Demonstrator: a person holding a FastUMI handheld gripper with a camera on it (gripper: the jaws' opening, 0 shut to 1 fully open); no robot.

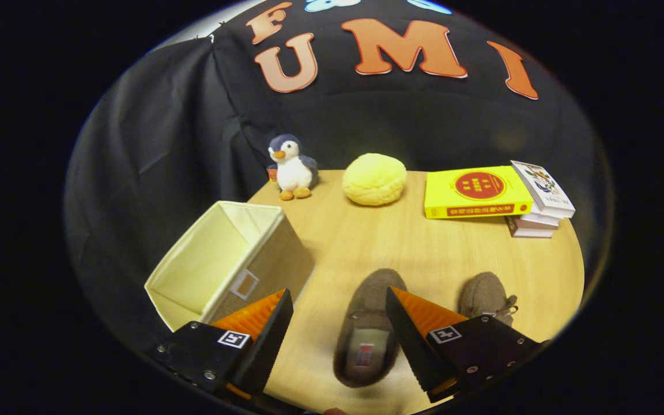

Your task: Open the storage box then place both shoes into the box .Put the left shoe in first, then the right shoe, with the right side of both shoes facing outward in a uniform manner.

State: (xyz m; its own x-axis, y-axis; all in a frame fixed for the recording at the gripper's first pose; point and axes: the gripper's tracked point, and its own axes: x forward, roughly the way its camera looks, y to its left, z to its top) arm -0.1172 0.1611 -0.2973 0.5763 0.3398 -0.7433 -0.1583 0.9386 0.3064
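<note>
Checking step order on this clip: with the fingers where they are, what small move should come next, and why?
Probably lower the gripper onto the brown shoe lying between its open fingers and close on it. The storage box beside it already stands open and looks empty, and the other shoe lies further off beyond one finger, so this nearer shoe seems the first pick.

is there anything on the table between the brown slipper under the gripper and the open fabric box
Nothing visible: bare wooden table separates the brown fuzzy slipper, lying between the open gripper fingers, from the open beige fabric storage box.

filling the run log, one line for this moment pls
gripper open over left shoe | right shoe on table | storage box open, empty
</note>
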